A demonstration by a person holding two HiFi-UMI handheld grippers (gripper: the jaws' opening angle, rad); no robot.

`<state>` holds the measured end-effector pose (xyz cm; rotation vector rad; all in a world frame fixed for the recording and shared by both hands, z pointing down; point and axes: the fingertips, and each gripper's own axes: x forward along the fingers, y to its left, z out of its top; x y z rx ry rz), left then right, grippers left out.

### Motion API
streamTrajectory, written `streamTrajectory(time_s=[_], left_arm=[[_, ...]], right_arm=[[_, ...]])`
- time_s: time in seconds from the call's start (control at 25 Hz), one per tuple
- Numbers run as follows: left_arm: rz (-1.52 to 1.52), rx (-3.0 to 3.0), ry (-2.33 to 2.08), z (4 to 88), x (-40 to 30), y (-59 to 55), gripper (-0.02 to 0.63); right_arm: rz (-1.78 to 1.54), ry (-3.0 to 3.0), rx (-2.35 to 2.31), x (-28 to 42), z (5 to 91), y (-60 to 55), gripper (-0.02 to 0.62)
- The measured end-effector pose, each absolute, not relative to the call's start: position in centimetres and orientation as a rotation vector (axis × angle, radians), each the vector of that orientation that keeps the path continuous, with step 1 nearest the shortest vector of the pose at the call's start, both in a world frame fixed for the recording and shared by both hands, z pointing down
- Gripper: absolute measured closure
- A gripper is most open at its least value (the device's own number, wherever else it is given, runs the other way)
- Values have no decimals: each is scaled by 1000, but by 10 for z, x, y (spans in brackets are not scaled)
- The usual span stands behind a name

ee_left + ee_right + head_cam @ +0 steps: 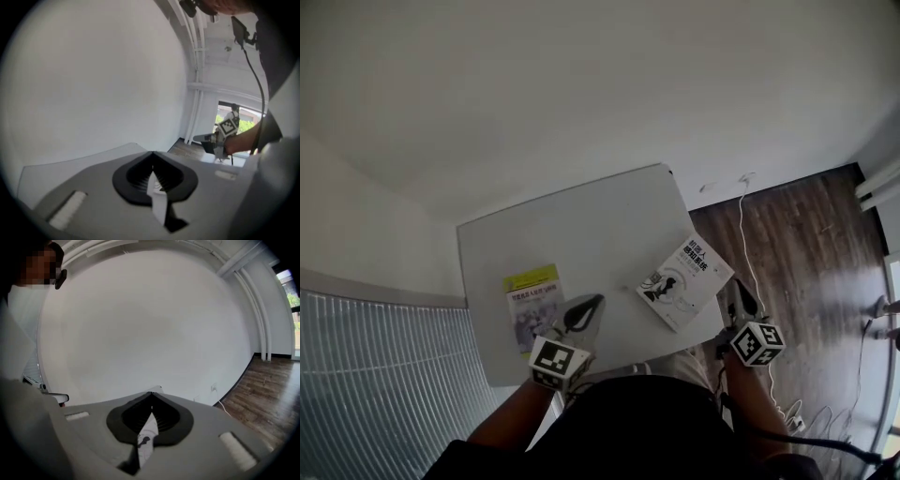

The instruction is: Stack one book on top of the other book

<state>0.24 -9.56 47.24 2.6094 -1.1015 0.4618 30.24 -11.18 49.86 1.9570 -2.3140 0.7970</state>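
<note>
left gripper view shows right tongs (199,138) (closed)

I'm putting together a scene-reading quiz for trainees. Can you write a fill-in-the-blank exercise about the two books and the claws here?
1. The yellow-topped book and the white book lie ___ from each other on the table, not stacked.
2. The left claw is nearer the yellow-topped book; the right claw is nearer the ___ book.
3. Both claws have their jaws ___.

Missing words: apart; white; shut.
</note>
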Motion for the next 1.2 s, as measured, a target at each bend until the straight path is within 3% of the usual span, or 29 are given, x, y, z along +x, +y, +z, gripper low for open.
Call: streamTrajectory(time_s=[0.4, 1.2], left_arm=[[551, 2556, -910, 500, 72, -111, 598], [867, 2361, -707, 611, 110, -106, 598]], right_arm=[[943, -2208, 1985, 340, 548, -108, 594], [1284, -2248, 1784, 342, 643, -111, 592]])
